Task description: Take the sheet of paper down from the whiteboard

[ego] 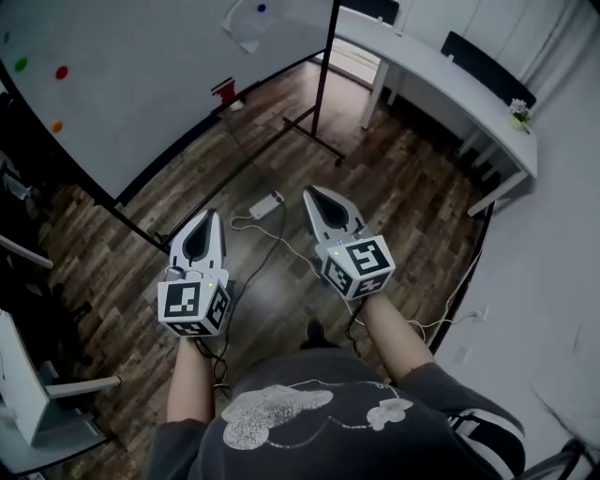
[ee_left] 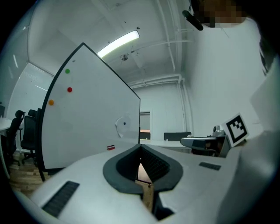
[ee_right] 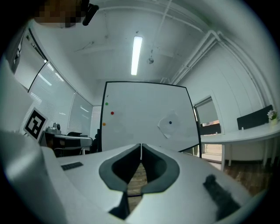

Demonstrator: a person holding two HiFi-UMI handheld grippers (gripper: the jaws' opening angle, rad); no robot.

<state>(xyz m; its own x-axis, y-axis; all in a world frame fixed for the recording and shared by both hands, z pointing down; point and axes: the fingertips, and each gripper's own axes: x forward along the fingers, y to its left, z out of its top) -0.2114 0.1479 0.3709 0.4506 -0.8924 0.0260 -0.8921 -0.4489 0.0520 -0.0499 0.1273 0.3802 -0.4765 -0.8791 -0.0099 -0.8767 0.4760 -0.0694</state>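
While standing well back from the whiteboard (ego: 122,84), no point grabbing at anything yet. Left gripper (ego: 208,216): clamped shut, nothing in it. Sheet of paper (ego: 248,23): up near the board's right edge, pinned by a single blue magnet (ego: 262,7), thin, edges not lying flat, so probably floppy. Right gripper (ego: 310,192): shut and empty too. Would step in close, open one set of jaws, pinch a loose lower corner, then ease out from under the magnet slowly to avoid a tear. Smooth glossy board, so should slide fine.
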